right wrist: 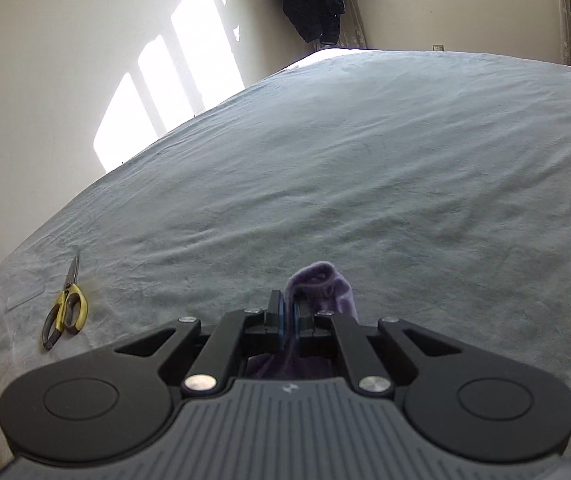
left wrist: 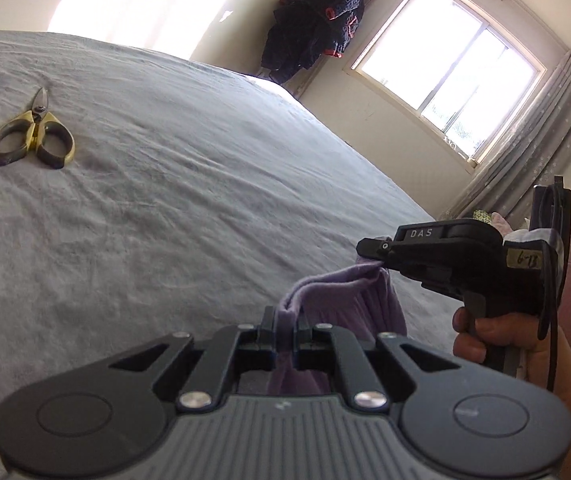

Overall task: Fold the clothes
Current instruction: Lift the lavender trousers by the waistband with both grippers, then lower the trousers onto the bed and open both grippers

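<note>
Pinching one lilac garment point(left wrist: 349, 300) between them, left tongs point(left wrist: 284, 330) and right tongs point(right wrist: 285, 316) are clamped tight (scissors point(left wrist: 33, 134) lie well apart on the bed point(left wrist: 189, 184)).

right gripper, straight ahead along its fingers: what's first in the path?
Likely the gray bedspread. The right gripper, shut on the purple garment, points over open bed; the scissors lie off to the left.
</note>
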Demonstrator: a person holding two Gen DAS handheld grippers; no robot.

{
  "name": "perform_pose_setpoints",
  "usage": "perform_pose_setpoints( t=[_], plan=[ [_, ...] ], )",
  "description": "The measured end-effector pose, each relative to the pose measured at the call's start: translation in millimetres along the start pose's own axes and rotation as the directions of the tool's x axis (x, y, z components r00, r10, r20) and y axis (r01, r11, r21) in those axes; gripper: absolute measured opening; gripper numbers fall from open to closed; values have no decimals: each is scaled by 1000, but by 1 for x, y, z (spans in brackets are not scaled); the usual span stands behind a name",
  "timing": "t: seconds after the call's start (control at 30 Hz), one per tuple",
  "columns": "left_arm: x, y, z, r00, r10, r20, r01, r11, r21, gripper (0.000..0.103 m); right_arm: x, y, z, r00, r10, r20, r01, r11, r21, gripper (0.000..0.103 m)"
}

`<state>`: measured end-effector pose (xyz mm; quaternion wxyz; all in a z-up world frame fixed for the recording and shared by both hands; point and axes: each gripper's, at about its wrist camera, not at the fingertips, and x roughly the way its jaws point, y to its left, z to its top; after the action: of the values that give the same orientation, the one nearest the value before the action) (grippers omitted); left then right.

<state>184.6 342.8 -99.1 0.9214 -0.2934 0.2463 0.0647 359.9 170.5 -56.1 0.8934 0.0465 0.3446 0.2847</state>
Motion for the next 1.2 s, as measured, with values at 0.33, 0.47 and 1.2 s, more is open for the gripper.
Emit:
perform_pose_setpoints(
  t=[0.33,0.47,1.2],
  plan=[
    [29,20,-17,998,56,-16,-56,998,11,10,55,0,-23,998,-20,-62,16,998,-54,6],
    [29,21,-17,999,46,-13,-46,999,5,10,54,4,-23,998,-11,-67,5,996,-84,17],
    [-20,-28,-10,997,58,-53,-53,995,88,61,-131,-79,-66,990,-101,-96,99,995,-26,61]
  ],
)
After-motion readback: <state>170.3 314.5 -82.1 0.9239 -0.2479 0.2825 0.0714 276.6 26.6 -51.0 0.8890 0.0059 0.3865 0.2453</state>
